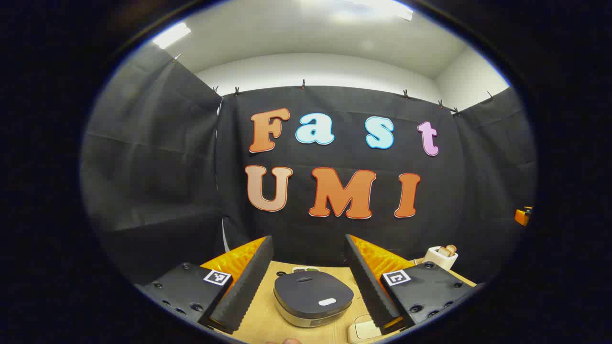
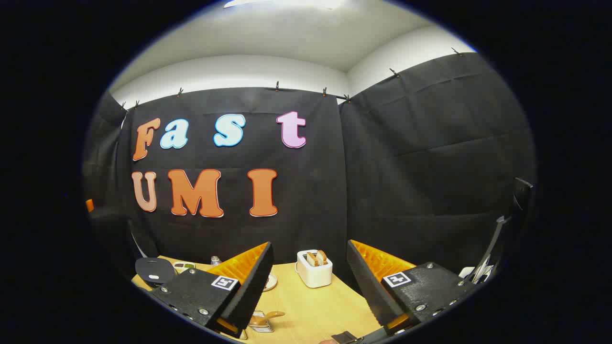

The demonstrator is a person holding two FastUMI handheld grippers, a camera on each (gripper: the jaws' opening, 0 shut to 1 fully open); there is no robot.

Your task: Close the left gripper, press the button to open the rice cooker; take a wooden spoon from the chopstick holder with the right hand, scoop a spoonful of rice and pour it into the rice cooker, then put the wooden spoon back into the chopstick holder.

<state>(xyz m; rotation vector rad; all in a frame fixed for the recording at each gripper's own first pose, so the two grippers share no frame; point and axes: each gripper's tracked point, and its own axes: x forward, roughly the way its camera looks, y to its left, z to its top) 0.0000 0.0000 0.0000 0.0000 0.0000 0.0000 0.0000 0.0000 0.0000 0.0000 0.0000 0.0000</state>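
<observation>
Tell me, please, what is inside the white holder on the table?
Wooden handle ends stick out of the top of the white holder; its wall hides their lower parts. The right gripper stands open before it.

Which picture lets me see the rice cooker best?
The left gripper view. The rice cooker sits big and whole between the open tongs, its dark lid closed and the pale button on top plain to see. In the right gripper view it is small, far left, partly hidden.
</observation>
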